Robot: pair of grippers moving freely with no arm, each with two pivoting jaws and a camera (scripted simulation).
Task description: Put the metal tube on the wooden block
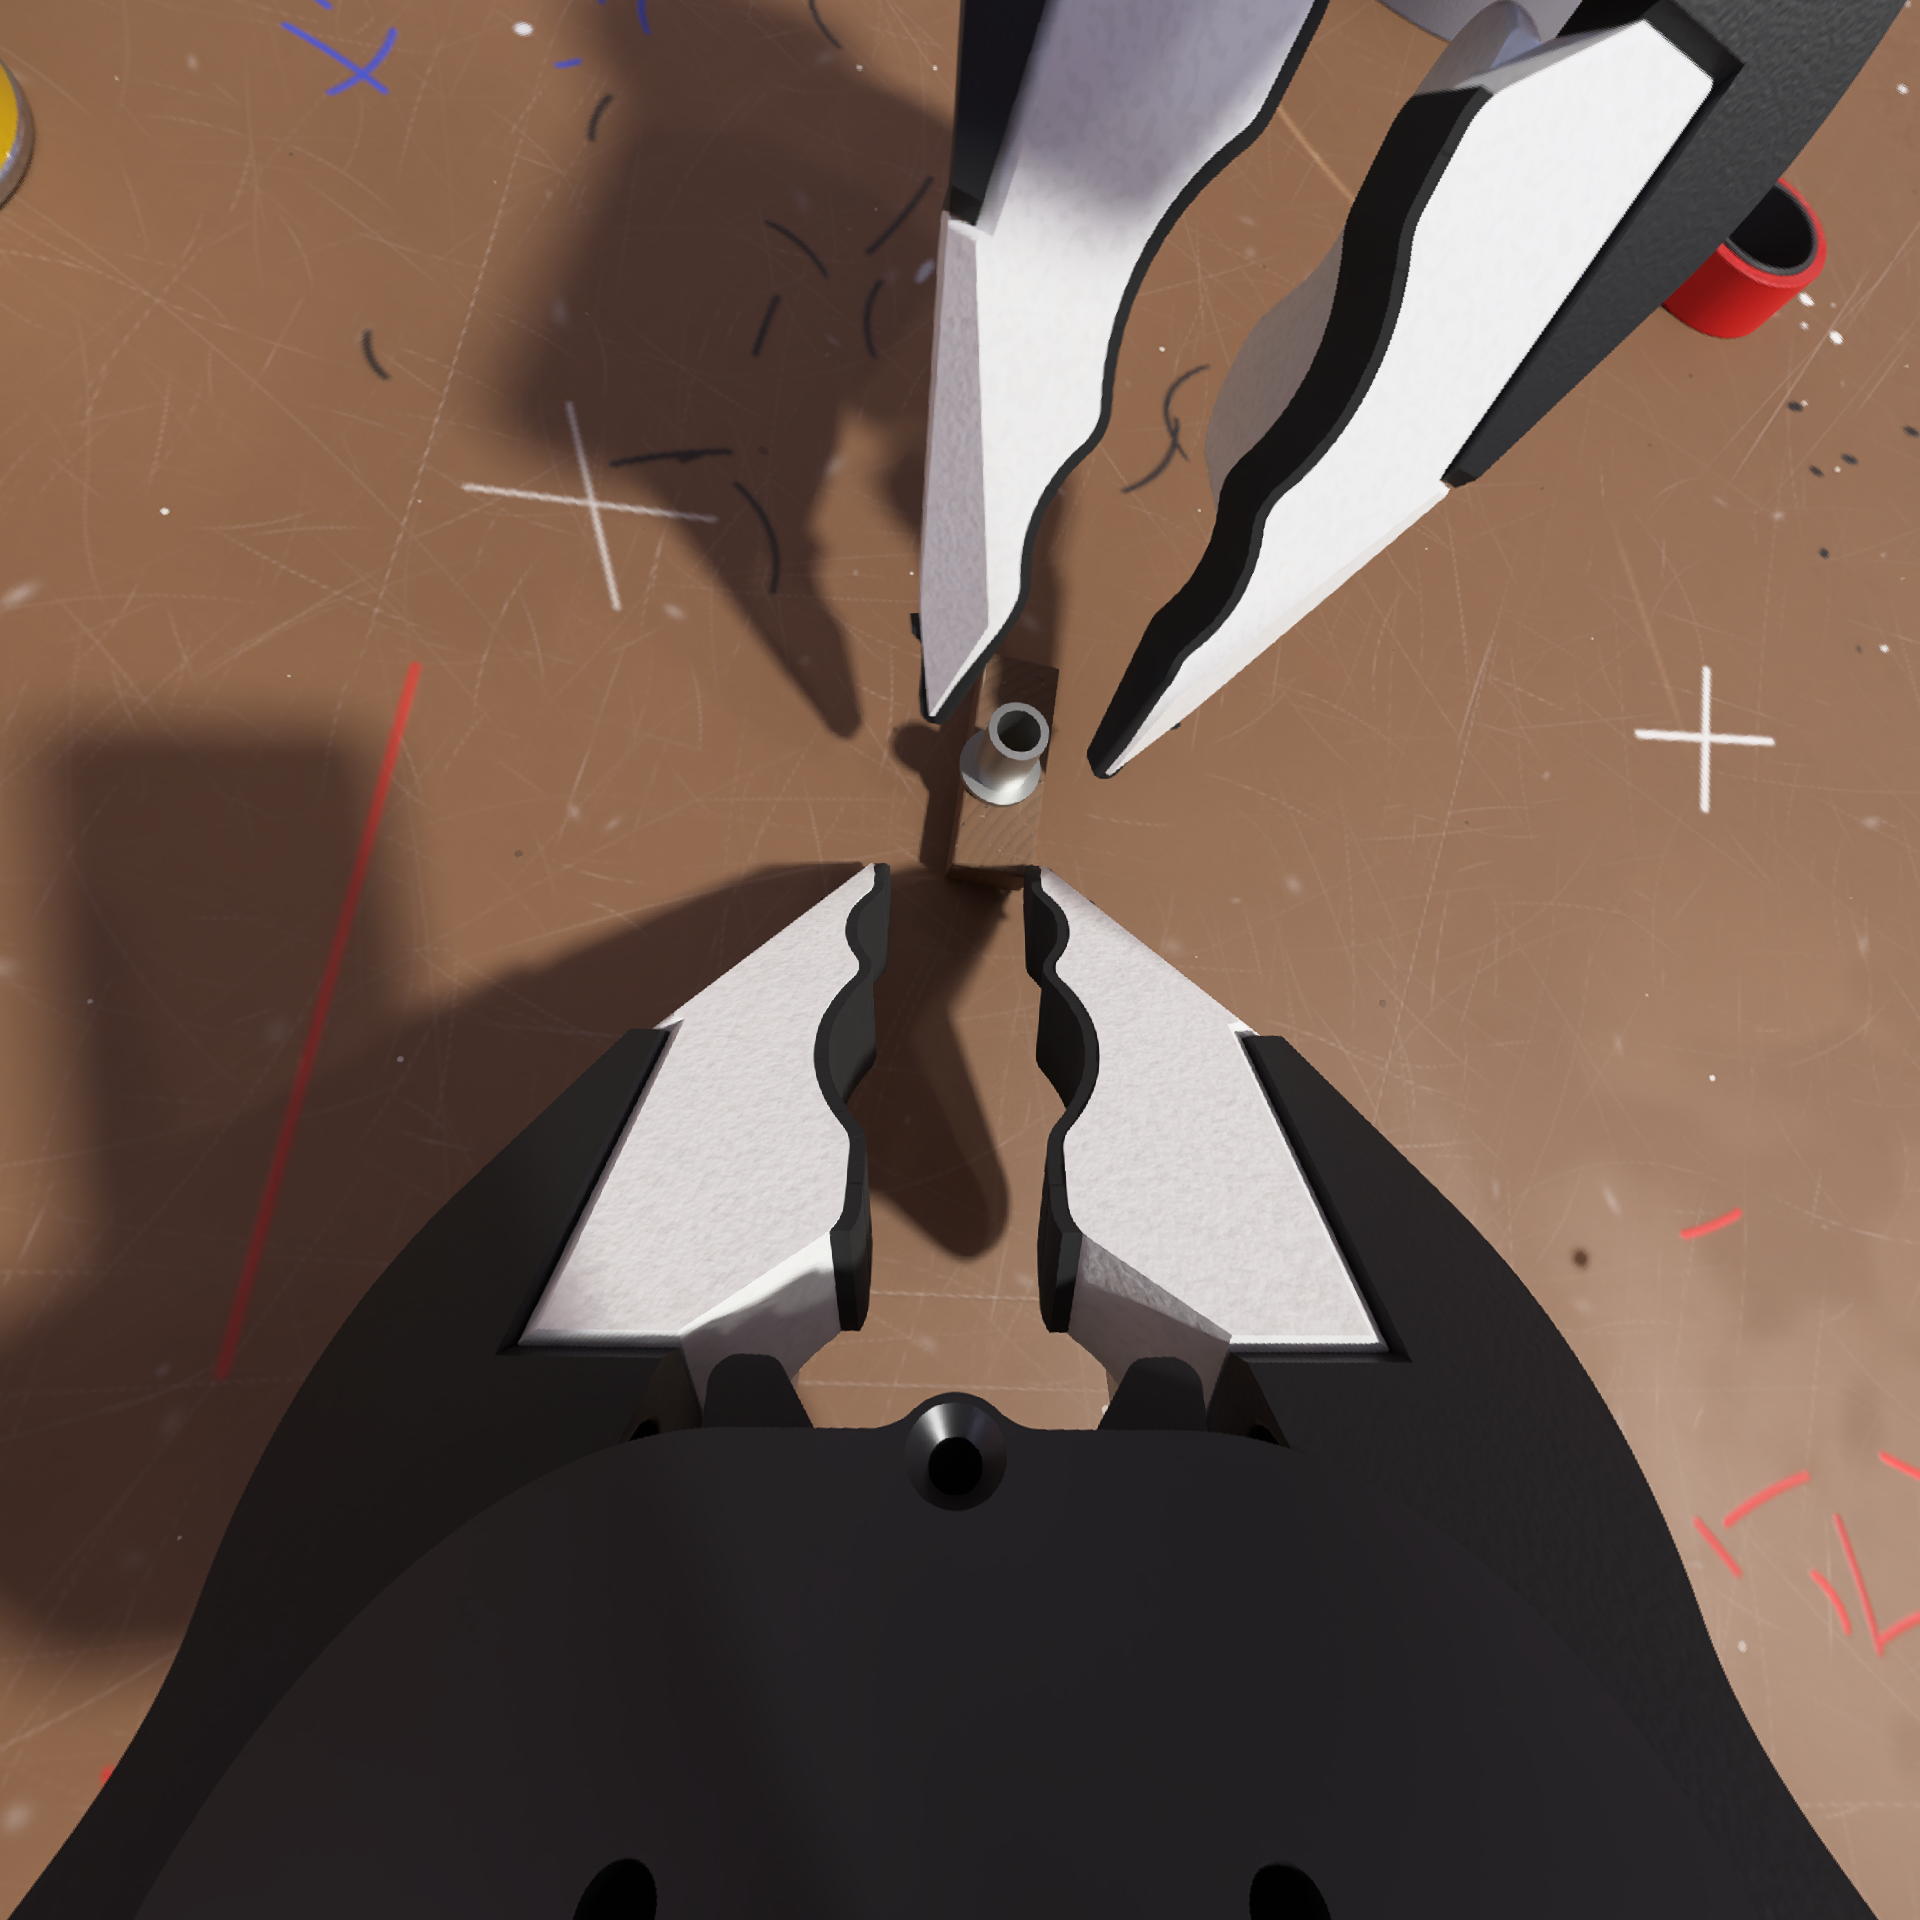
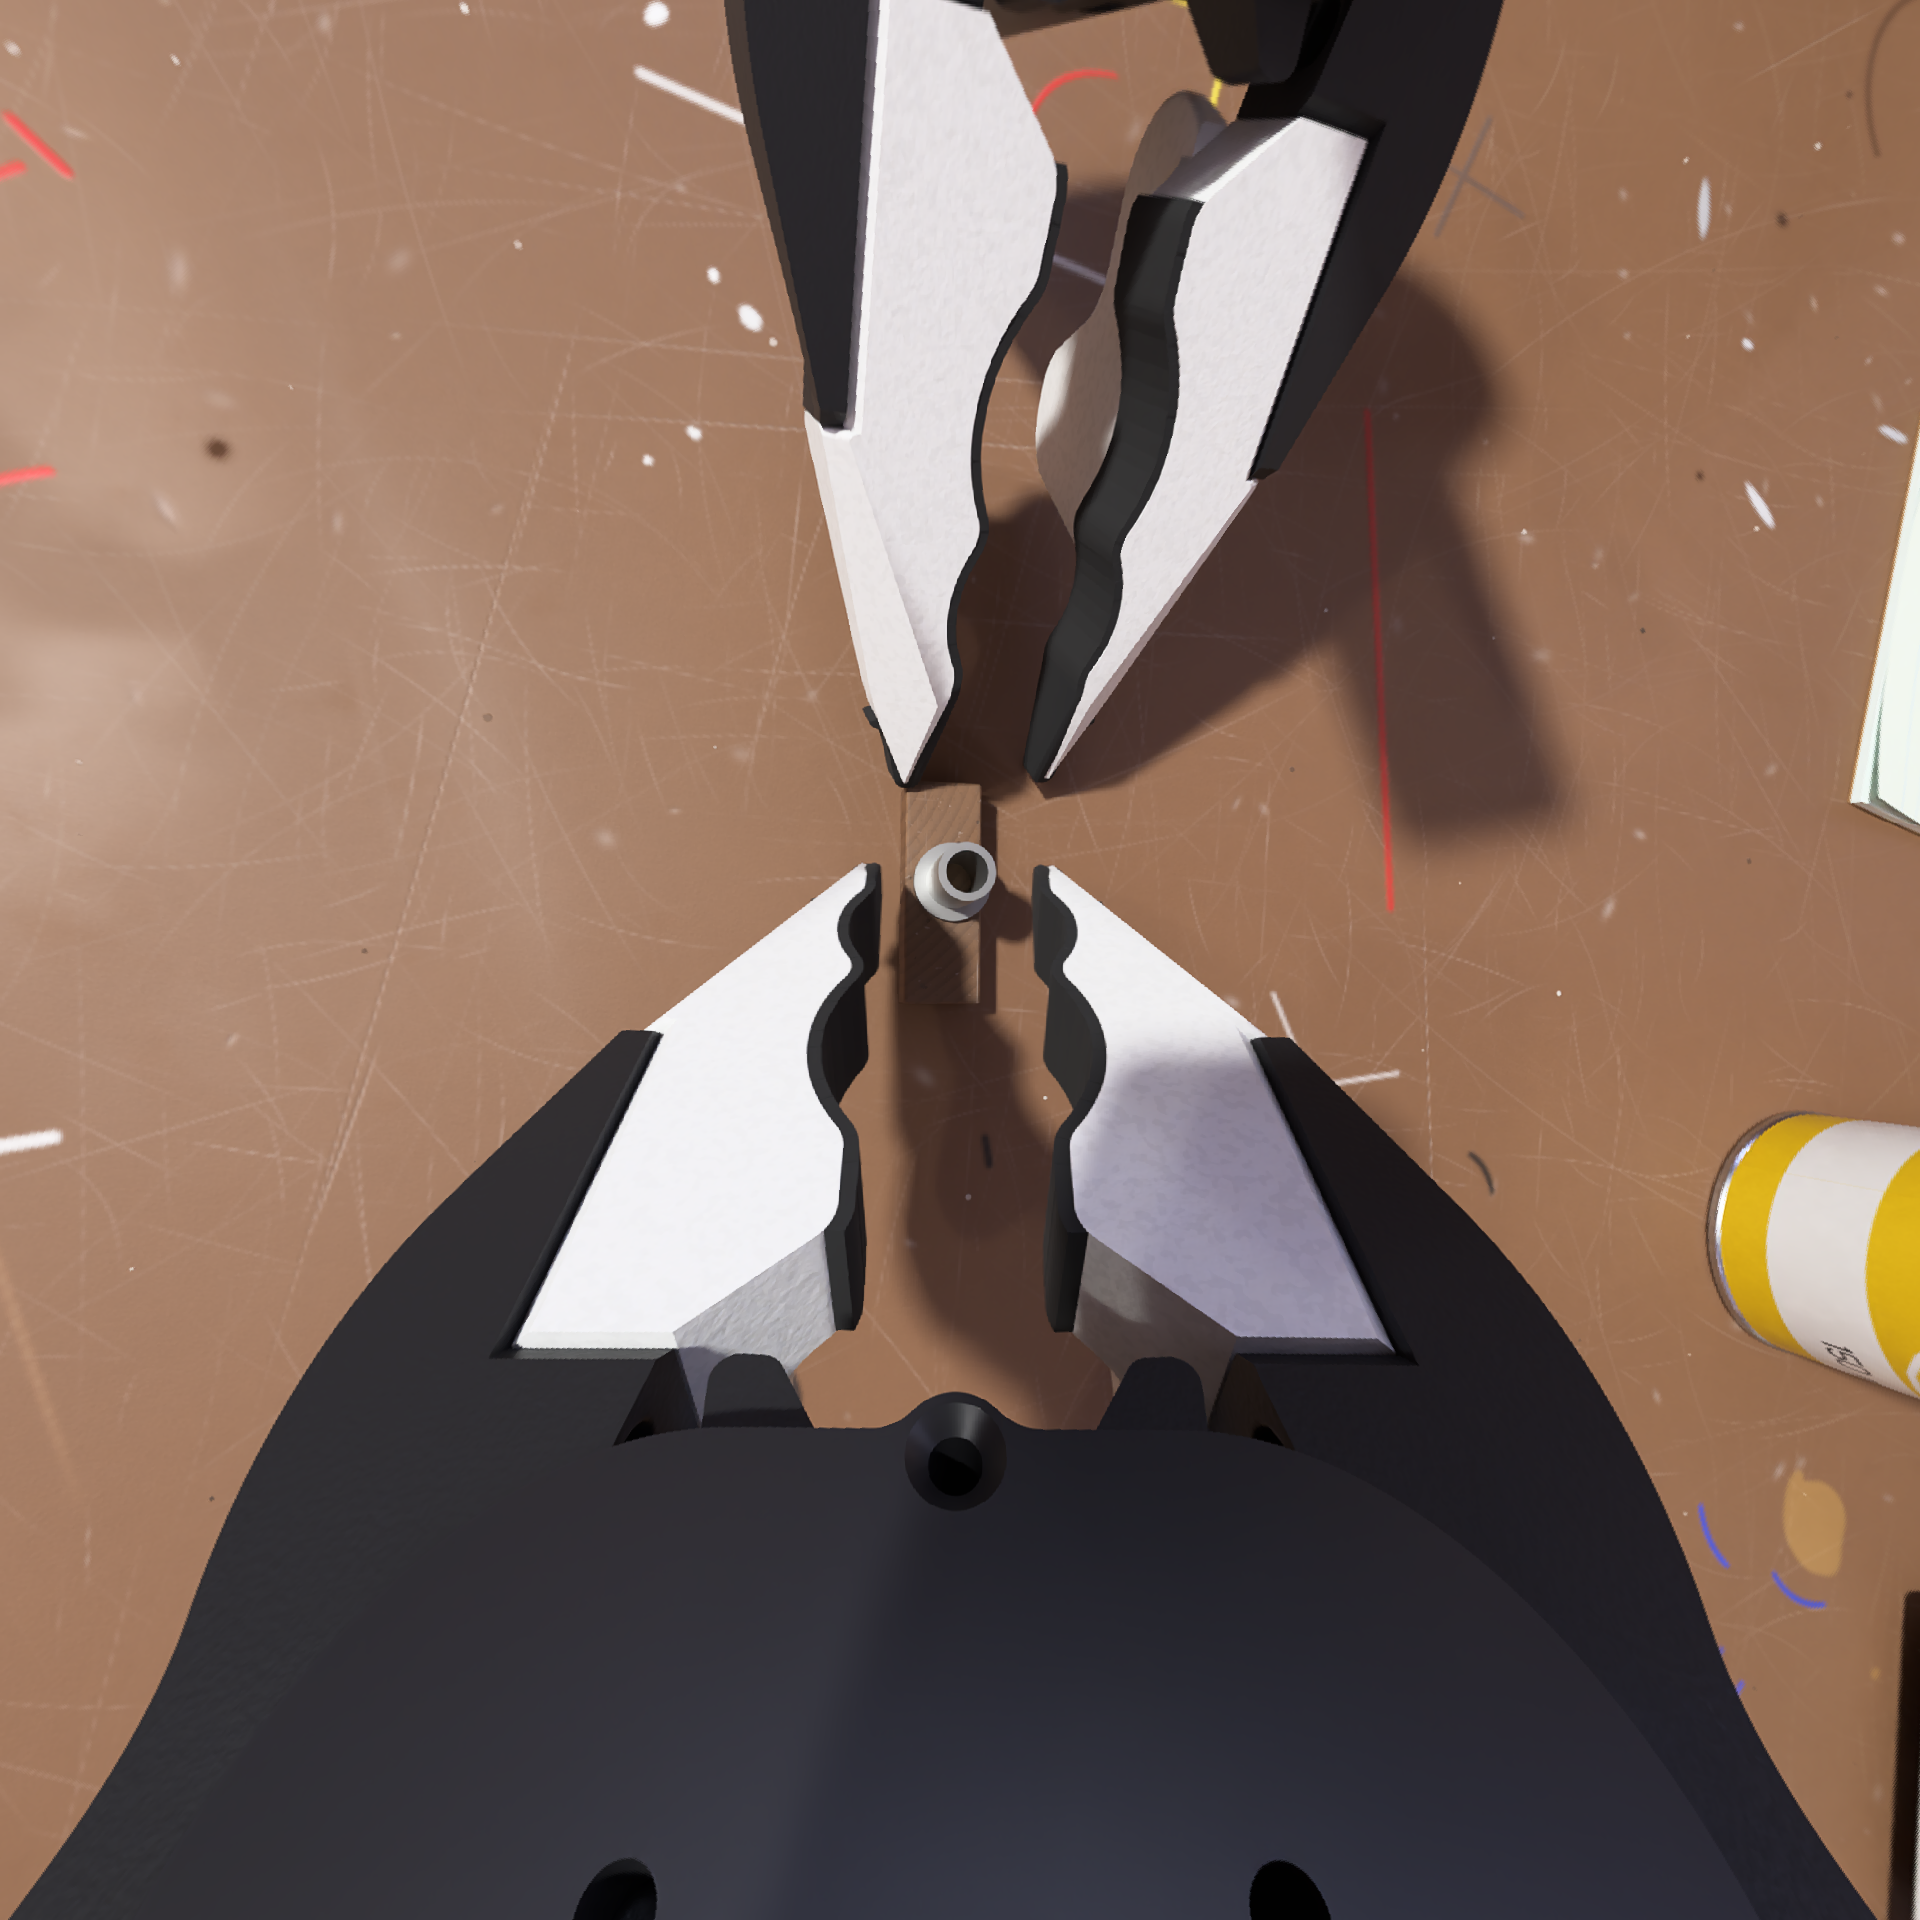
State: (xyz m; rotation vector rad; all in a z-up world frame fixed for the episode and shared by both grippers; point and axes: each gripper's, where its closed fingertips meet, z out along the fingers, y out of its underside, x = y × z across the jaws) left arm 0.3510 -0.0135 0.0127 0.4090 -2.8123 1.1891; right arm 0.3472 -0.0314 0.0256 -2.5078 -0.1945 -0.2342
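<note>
Our left tongs [image 1: 956,873] and right tongs [image 2: 956,873] were both open, holding nothing — the metal tube [image 2: 956,881] stood on the wooden block [image 2: 941,971] at 12 o'clock, so we thought backing off slowly was best.

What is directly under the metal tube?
The metal tube stands upright on the wooden block, which lies on the brown table. The block's surface beneath its flange is hidden.

Scuffed brown tabletop [image 1: 312,727], streaked with white crosses and red, blue and black scribbles. Pale wood-grain block [image 2: 940,821] carries a shiny silver-grey metal tube [image 2: 956,878]. Both grippers: matte black bodies, white fingers [image 2: 727,1091] edged black. Glossy red cylinder [image 1: 1756,275]; yellow-and-white banded can [image 2: 1829,1242].
</note>
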